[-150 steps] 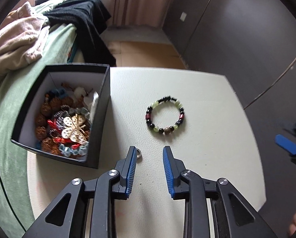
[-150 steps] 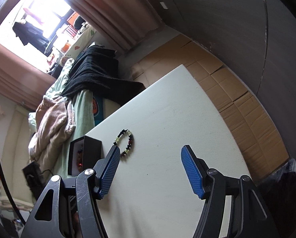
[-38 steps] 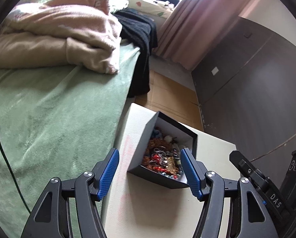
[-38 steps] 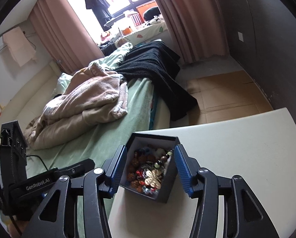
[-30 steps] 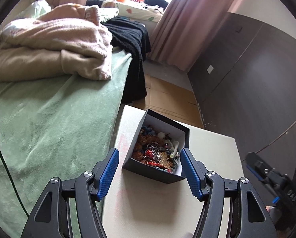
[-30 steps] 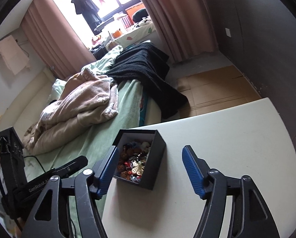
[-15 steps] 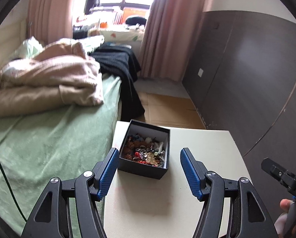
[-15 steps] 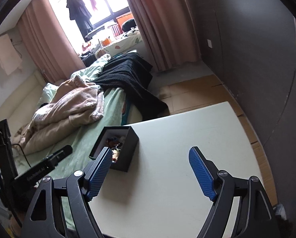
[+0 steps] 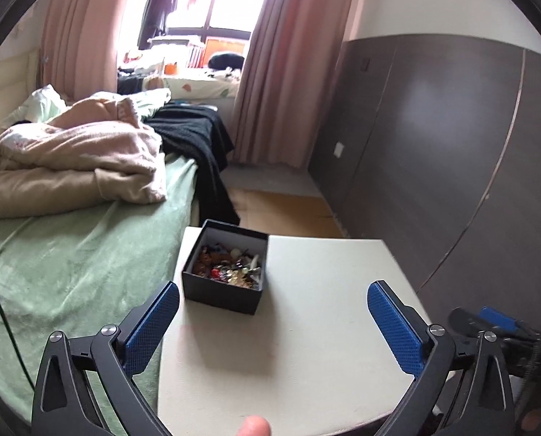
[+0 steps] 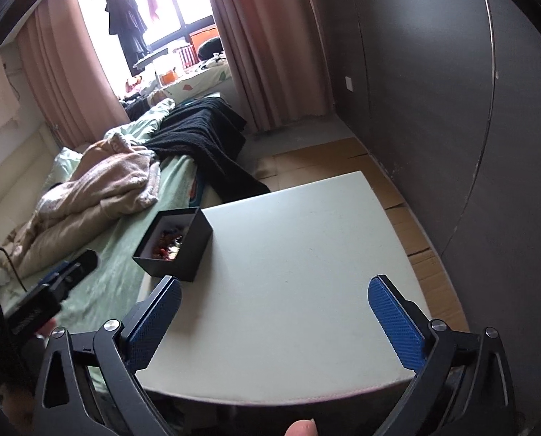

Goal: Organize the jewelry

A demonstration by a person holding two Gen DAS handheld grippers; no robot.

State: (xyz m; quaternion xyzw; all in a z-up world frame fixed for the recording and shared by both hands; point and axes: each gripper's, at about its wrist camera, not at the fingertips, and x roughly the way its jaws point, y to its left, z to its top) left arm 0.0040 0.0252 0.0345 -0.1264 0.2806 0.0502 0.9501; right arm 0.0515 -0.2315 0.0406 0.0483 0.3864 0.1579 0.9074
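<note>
While both grippers are held wide open and empty, the jewelry box [image 9: 227,272] is seen ahead of the left gripper [image 9: 273,321], well apart from the right gripper [image 10: 275,321], on the table [image 10: 288,272].

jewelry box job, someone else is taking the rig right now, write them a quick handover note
Left gripper: open, holding nothing, raised above the near part of the white table.
Right gripper: open, holding nothing, also raised over the table.
Black jewelry box: lid off, at the table's far left corner beside the bed, full of mixed jewelry.
Done: no loose pieces are visible on the tabletop.
Left: apparently nothing to collect; no lid is in view.
</note>
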